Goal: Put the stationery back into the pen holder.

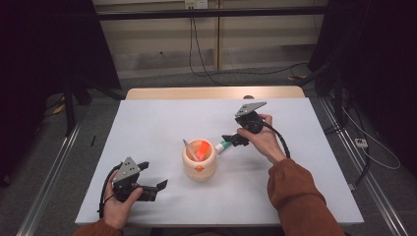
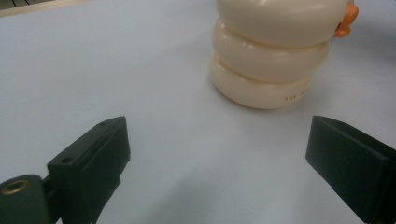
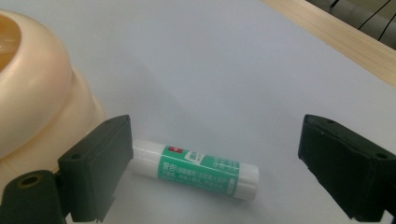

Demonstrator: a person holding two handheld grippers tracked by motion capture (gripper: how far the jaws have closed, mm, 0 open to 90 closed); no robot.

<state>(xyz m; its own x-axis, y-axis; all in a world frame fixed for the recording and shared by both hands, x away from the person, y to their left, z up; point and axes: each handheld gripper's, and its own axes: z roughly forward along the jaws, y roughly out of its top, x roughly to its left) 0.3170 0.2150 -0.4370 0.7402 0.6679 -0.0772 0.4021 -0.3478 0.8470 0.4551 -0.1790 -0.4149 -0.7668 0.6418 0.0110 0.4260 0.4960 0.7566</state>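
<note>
We held the right gripper just above the green-and-white glue stick, its jaws spread wide with the stick lying flat on the white table between them, untouched by either jaw. The stick lay just beside the cream ringed pot, which held an orange item and a grey one. Our left gripper rested near the table's front left corner, well apart from the pot, its jaws also wide apart and holding nothing.
</note>
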